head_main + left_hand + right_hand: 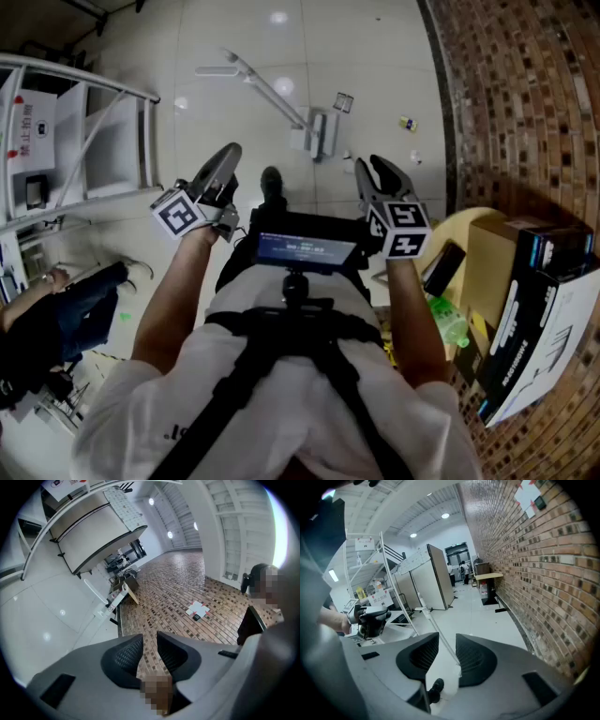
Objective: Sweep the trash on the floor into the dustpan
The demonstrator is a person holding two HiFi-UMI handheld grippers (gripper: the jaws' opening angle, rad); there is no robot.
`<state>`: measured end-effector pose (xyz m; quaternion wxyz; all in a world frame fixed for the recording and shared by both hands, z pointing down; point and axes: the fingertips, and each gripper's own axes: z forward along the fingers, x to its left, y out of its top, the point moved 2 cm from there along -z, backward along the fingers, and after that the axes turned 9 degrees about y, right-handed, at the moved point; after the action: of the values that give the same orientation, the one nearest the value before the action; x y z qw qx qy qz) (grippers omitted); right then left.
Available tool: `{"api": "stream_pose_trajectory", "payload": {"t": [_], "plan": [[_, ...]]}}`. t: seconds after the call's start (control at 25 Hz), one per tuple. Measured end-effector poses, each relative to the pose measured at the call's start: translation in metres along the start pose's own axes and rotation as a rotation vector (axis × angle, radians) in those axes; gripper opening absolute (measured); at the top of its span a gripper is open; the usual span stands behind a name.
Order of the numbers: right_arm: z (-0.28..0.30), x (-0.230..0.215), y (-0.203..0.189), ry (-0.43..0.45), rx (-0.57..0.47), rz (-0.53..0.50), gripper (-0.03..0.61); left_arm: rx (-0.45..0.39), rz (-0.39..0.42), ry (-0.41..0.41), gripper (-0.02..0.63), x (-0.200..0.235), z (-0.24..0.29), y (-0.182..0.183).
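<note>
A white long-handled dustpan [317,134] rests on the pale tiled floor ahead of me, its handle [267,89] running up and to the left. Scraps of trash lie to its right: a small card [344,101], a yellowish bit [407,123] and white crumbs [415,157]. My left gripper [223,161] is held up in the air, open, with nothing between its jaws [149,639]. My right gripper [373,167] tilts downward, open and empty too [447,641]. Beyond its jaw gap I see the dustpan handle [436,625] and my shoe [436,687].
A brick wall [525,103] runs along the right. By it, a yellow table [459,230] carries cardboard boxes [539,309] and a green bottle [445,319]. A white metal rack [84,141] stands at the left, with a seated person [56,309] below it.
</note>
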<state>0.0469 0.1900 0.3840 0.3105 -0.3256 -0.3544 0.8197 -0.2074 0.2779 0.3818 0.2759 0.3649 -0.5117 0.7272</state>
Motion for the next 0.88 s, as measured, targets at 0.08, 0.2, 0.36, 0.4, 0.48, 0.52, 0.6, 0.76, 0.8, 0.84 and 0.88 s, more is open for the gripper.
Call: {"api": "stream_pose_trajectory", "payload": {"t": [0.08, 0.2, 0.36, 0.4, 0.48, 0.52, 0.6, 0.76, 0.8, 0.84, 0.88], "plan": [[0.028, 0.006, 0.017, 0.009, -0.009, -0.013, 0.146, -0.004, 0.0, 0.006, 0.102, 0.014, 0.011, 0.021], [0.076, 0.023, 0.048, 0.043, -0.026, -0.064, 0.193, -0.019, -0.013, 0.032, 0.157, 0.039, 0.026, 0.052], [0.142, 0.063, 0.091, 0.121, -0.037, -0.161, 0.212, -0.045, -0.034, 0.05, 0.198, 0.068, 0.041, 0.087], [0.157, 0.072, 0.099, 0.139, -0.036, -0.184, 0.213, -0.052, -0.044, 0.053, 0.199, 0.074, 0.044, 0.095], [0.185, 0.089, 0.115, 0.167, -0.034, -0.221, 0.222, -0.06, -0.065, 0.06, 0.21, 0.086, 0.049, 0.109], [0.197, 0.095, 0.122, 0.177, -0.033, -0.236, 0.224, -0.062, -0.075, 0.062, 0.212, 0.092, 0.051, 0.115], [0.217, 0.106, 0.132, 0.192, -0.031, -0.26, 0.227, -0.065, -0.094, 0.061, 0.215, 0.101, 0.054, 0.126], [0.242, 0.118, 0.137, 0.212, -0.013, -0.281, 0.23, -0.07, -0.124, 0.044, 0.216, 0.114, 0.057, 0.136], [0.246, 0.12, 0.136, 0.213, -0.006, -0.282, 0.23, -0.068, -0.13, 0.037, 0.216, 0.115, 0.058, 0.137], [0.25, 0.121, 0.136, 0.212, 0.0, -0.281, 0.23, -0.066, -0.135, 0.029, 0.216, 0.117, 0.06, 0.138], [0.255, 0.123, 0.136, 0.209, 0.006, -0.277, 0.23, -0.064, -0.141, 0.023, 0.216, 0.118, 0.062, 0.138]]}}
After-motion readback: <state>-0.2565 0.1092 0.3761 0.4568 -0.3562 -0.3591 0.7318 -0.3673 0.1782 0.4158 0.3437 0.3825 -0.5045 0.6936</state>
